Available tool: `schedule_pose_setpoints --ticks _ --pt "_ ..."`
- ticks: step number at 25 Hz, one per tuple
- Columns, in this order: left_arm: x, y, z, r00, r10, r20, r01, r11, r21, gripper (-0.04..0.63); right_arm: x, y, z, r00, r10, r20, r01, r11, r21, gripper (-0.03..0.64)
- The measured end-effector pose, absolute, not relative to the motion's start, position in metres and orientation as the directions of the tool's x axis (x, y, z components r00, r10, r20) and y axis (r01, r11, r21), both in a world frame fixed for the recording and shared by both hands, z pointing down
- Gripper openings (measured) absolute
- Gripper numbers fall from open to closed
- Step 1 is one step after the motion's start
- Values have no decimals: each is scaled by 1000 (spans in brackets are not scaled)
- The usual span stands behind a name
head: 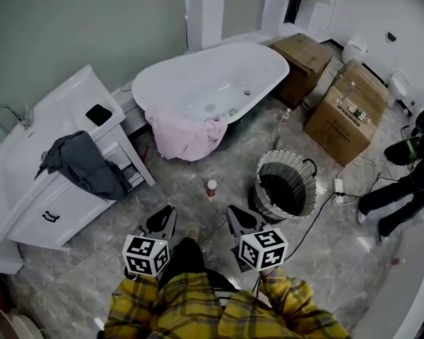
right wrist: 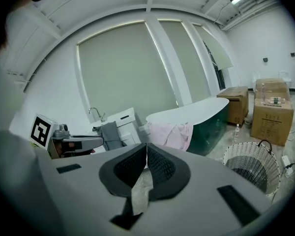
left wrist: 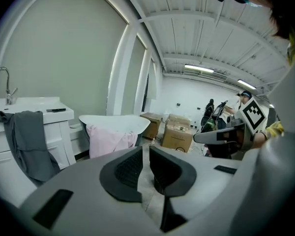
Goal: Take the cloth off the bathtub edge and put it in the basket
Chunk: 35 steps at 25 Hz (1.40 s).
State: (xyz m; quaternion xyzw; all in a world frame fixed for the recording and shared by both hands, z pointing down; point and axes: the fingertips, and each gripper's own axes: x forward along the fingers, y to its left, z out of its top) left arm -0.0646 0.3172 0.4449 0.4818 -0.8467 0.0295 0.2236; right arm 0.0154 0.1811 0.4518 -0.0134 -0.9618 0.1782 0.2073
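The pink cloth point(head: 186, 136) hangs over the near edge of the white bathtub point(head: 198, 76). The wire basket point(head: 263, 182) stands on the floor to the right, well apart from it. The left gripper point(left wrist: 145, 154) is almost closed, with nothing in it. The right gripper point(right wrist: 146, 154) is closed tight and empty. A small thing point(head: 211, 188) between the cloth and the basket may be a bottle.

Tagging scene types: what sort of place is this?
Probably a bathroom mock-up in a showroom or storeroom: a bathtub and a sink vanity stand here, but so do cardboard boxes.
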Motion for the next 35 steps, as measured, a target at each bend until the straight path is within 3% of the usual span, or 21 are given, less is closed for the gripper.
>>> schedule_pose_setpoints --ticks 11,13,21,35 --pt "-179 280 477 -441 -785 436 -816 553 170 100 -95 145 479 -904 103 415 -34 950 -310 36" --pt "-200 274 483 -434 -779 452 -818 551 165 107 -116 141 488 -893 120 434 -27 948 -317 139" --pt "-281 256 514 -404 -747 527 -823 549 146 150 -196 112 524 -860 110 498 -78 936 -342 155" --pt "-382 242 555 -409 -687 601 -802 585 122 187 -304 71 602 -804 64 591 -263 853 -450 250"
